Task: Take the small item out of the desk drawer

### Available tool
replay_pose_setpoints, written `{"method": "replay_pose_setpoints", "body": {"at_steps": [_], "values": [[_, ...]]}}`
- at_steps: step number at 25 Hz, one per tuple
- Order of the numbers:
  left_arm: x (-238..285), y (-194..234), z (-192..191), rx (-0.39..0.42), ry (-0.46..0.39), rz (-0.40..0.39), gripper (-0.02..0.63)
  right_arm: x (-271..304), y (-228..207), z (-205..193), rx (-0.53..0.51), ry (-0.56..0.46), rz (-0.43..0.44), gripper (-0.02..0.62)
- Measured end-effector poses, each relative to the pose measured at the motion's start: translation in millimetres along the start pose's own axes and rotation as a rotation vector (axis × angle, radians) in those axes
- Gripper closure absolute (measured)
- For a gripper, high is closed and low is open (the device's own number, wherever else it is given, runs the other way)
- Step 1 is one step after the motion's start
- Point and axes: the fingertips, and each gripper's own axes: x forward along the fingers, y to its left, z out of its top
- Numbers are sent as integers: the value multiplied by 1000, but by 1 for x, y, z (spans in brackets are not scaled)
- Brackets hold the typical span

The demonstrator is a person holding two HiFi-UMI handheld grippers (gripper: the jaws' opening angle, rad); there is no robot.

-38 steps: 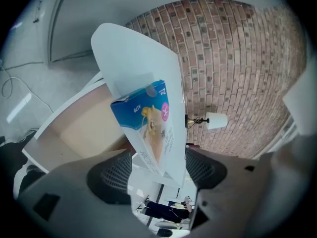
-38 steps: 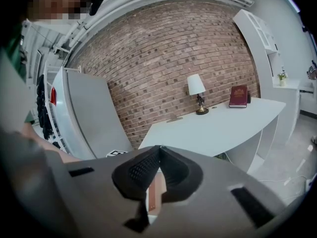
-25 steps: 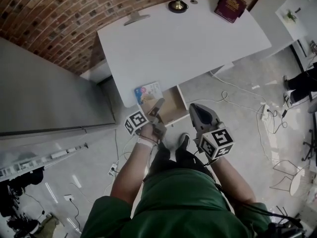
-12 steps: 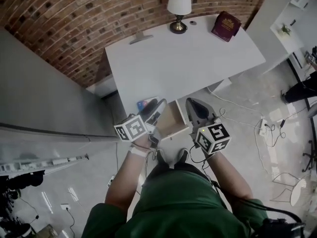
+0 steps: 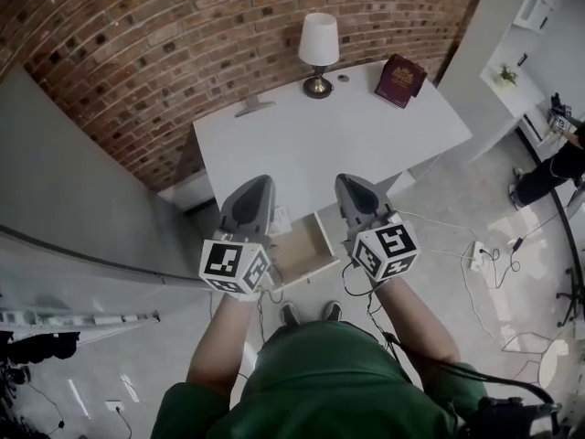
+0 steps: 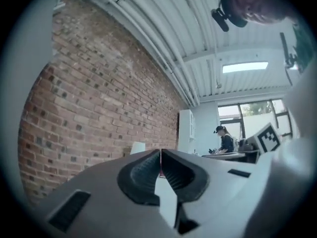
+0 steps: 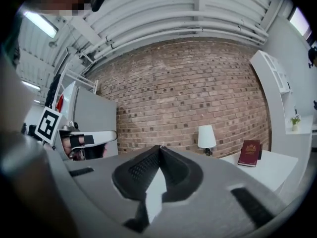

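Bricks, rough and reddish brown, fill the brick wall point(image 5: 137, 53) behind a smooth white desk point(image 5: 347, 135). On the desk stand a lamp point(image 5: 318, 53) with a round white shade and a shiny dark foot, and a flat dark red book point(image 5: 399, 79). Below the desk's front edge a drawer point(image 5: 306, 245) is pulled out. It is a shallow box, and its inside looks like pale brown wood.

A person in a soft green shirt point(image 5: 329, 382) holds both tools up over the drawer, side by side. The left gripper point(image 5: 260, 181) is grey and pointed, with a black and white cube at its back. Its jaws are closing and meet tip to tip point(image 6: 160, 152), with nothing pinched between the ribbed black pads. The right gripper point(image 5: 345, 179) has the same shape, and its jaws are pressed together too point(image 7: 159, 148), holding nothing.

The small item point(image 5: 279, 218) lies at the desk's front edge, just beside the left gripper and by the drawer's left corner. Only a pale bit of it shows, so I cannot tell its shape.

Thin wires point(image 5: 475, 254) curl across the shiny grey floor.
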Motion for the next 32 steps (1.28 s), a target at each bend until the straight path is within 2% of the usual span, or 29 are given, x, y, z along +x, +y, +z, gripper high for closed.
{"method": "replay_pose_setpoints", "body": {"at_steps": [3, 6, 14, 20, 28, 32], "values": [[-3, -3, 17, 97, -25, 22, 597, -3, -1, 17, -32, -34, -6, 592], [-4, -5, 30, 157, -33, 40, 597, -4, -1, 36, -80, -76, -22, 592], [0, 0, 40, 204, -59, 76, 595, -7, 7, 65, -181, -146, -12, 592], [3, -7, 43, 308, -24, 78, 595, -6, 3, 75, -218, -164, -19, 592], [10, -15, 45, 386, -45, 64, 595, 1, 5, 77, -208, -161, -11, 592], [11, -19, 46, 450, -59, 43, 595, 5, 7, 73, -217, -157, -2, 592]]}}
